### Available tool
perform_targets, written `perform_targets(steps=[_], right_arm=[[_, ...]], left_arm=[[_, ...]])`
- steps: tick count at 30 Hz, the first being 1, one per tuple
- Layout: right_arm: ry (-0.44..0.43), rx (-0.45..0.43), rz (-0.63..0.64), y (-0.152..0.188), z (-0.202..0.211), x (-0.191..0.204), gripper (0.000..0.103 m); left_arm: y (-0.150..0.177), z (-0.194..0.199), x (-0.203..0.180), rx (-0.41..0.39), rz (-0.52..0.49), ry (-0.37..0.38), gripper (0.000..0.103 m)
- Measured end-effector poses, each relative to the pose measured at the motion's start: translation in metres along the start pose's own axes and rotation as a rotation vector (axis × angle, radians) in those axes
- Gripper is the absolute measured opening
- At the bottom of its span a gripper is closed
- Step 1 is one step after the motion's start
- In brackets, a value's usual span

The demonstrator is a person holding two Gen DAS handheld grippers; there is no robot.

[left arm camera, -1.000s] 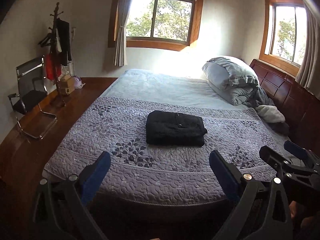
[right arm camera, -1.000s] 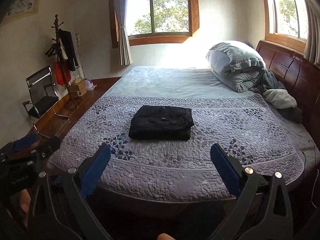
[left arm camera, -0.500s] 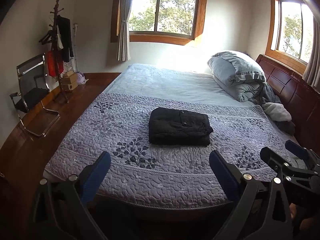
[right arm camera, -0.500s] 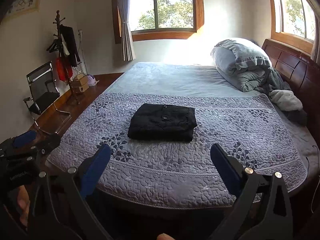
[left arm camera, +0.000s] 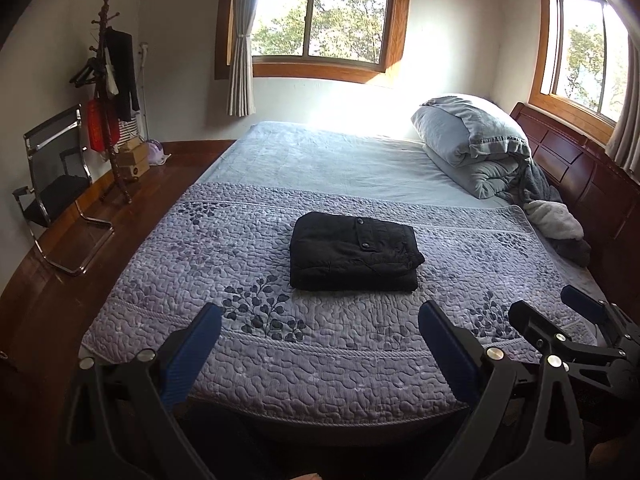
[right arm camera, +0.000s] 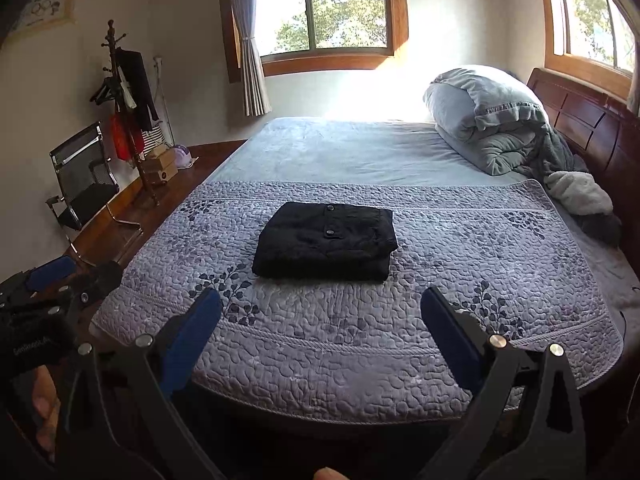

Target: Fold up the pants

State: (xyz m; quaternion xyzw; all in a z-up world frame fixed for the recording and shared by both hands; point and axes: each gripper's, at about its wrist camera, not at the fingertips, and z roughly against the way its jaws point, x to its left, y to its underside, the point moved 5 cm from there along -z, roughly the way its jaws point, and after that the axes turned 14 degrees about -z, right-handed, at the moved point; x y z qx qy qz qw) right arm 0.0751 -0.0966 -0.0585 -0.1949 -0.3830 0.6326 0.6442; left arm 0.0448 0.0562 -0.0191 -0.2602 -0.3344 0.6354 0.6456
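The black pants [left arm camera: 354, 254] lie folded in a neat rectangle in the middle of the purple quilted bedspread [left arm camera: 248, 344]; they also show in the right wrist view [right arm camera: 326, 242]. My left gripper [left arm camera: 320, 326] is open and empty, held back above the bed's near edge, well short of the pants. My right gripper [right arm camera: 322, 310] is open and empty too, at the same distance. Each gripper shows at the edge of the other's view: the right gripper [left arm camera: 560, 320] in the left wrist view and the left gripper [right arm camera: 60, 280] in the right wrist view.
A folded grey duvet [left arm camera: 476, 140] and a white blanket [left arm camera: 554, 220] lie by the wooden headboard [left arm camera: 592, 184] at the right. A black chair [left arm camera: 56, 184] and a coat rack [left arm camera: 110, 92] stand on the wooden floor at the left.
Both grippers have risen and tilted slightly, so the bed sits lower in both views. The folded pants have not moved. Both grippers stay open.
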Motion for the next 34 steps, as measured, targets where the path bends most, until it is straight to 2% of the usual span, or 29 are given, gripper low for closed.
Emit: perform_targets(steps=[7,17,25,34], right_arm=[[-0.001,0.009,0.002,0.003,-0.003,0.001,0.100],[0.008,-0.006,-0.016,0.000,0.000,-0.005,0.100],[0.008,-0.020,-0.017,-0.002,0.006,-0.005,0.100],[0.016,-0.036,-0.020,-0.006,0.011,-0.004,0.100]], left_arm=[[-0.001,0.001,-0.003,-0.015,0.006,0.013,0.099],[-0.005,0.012,-0.004,-0.063,-0.024,-0.050,0.099],[-0.005,0.014,-0.004,-0.053,-0.027,-0.012,0.099],[-0.002,0.015,0.002,-0.035,-0.012,-0.006,0.099]])
